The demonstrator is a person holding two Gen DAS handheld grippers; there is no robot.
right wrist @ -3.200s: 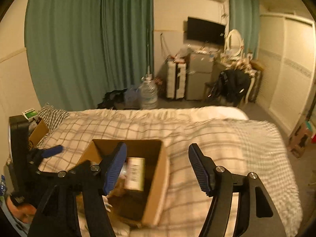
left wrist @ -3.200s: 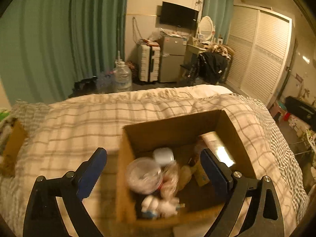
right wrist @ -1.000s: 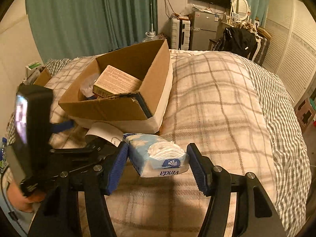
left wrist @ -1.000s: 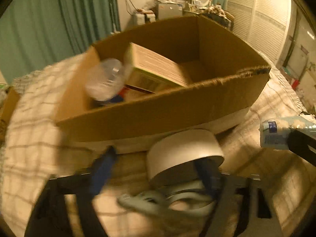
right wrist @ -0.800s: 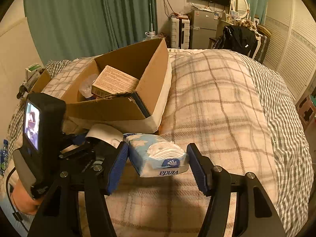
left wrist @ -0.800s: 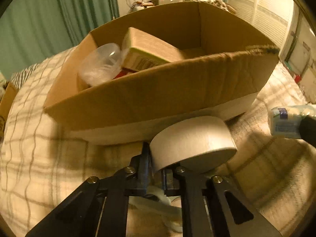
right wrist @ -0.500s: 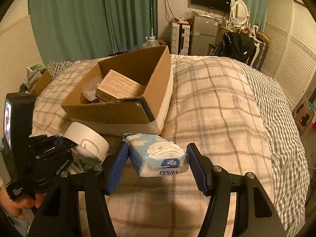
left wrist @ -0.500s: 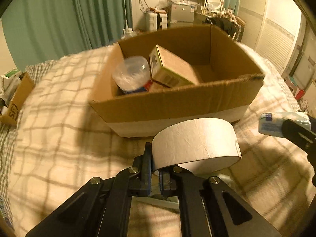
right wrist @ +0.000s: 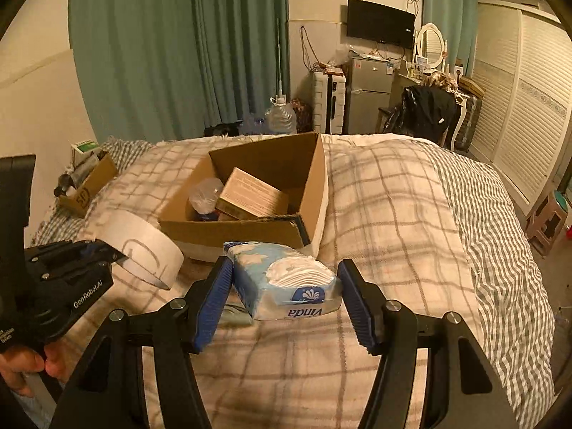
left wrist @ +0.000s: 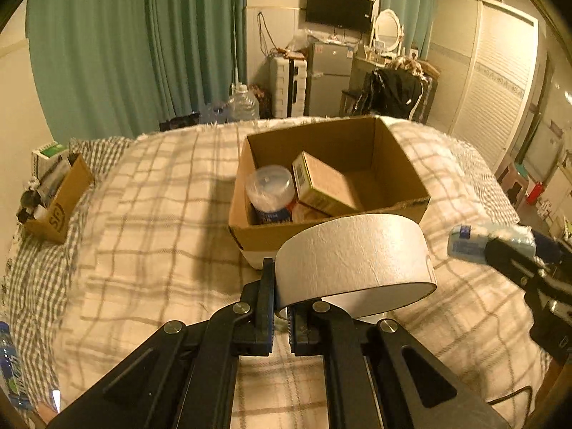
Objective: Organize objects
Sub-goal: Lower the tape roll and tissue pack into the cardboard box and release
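My left gripper (left wrist: 282, 296) is shut on the wall of a wide white tape roll (left wrist: 354, 257) and holds it above the plaid bed, just in front of the open cardboard box (left wrist: 250, 164). The box holds a tan carton (left wrist: 325, 186) and a clear plastic tub (left wrist: 268, 189). My right gripper (right wrist: 286, 293) is shut on a blue Vinda tissue pack (right wrist: 282, 282), lifted near the box's (right wrist: 314, 193) front corner. In the right wrist view the left gripper (right wrist: 96, 250) and the roll (right wrist: 139, 243) show at the left.
A small cardboard box (left wrist: 60, 196) with bottles sits at the bed's left edge. A bottle (left wrist: 10, 364) stands low at the left. Beyond the bed are green curtains, a water jug (left wrist: 243, 105), a fridge and louvred wardrobe doors (left wrist: 489, 82). The bed drops off at the right.
My left gripper closed on the tape roll and lifted it up and back from beside the box. My right gripper keeps holding the tissue pack and has risen a little.
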